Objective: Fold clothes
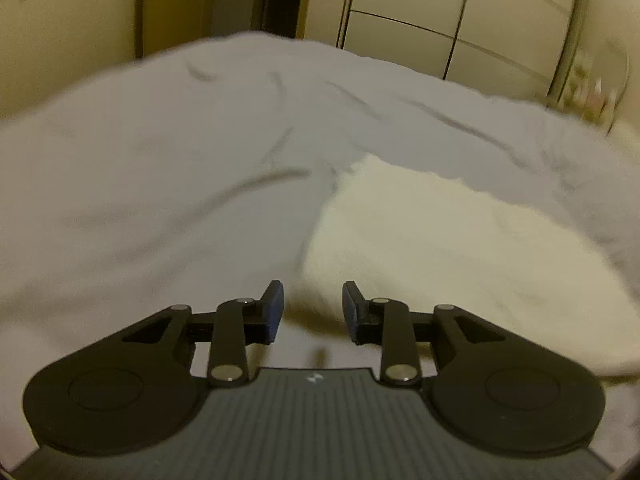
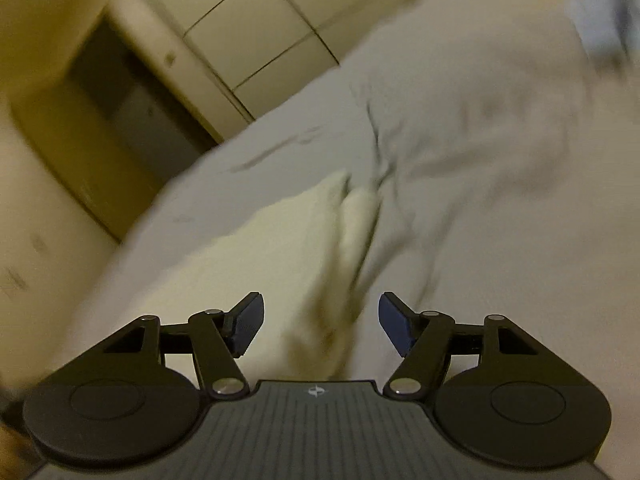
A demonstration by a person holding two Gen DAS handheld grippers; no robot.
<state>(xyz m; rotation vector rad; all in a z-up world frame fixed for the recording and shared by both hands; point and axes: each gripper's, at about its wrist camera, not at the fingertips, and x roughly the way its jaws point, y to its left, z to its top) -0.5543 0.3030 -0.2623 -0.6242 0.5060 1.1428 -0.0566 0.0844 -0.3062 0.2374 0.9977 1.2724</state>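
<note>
Cream cloth [image 1: 440, 240] lay on the white bedsheet [image 1: 140, 180] — ahead and right of the left tool [image 1: 313, 310], dead ahead of the right tool [image 2: 321, 324], its ridge running away between the blue pads. Both tools stood apart, gripping nothing.

The left wrist view looks forward over its own fingers [image 1: 276, 312], low and close above the bed [image 1: 140, 200], level, facing the wardrobe [image 1: 440, 20]. The right wrist view sits just as near but is rolled, so the bed [image 2: 480, 240] slants and the wardrobe [image 2: 248, 32] tilts. Both share the cream cloth [image 1: 440, 240] [image 2: 260, 264], blurred.
</note>
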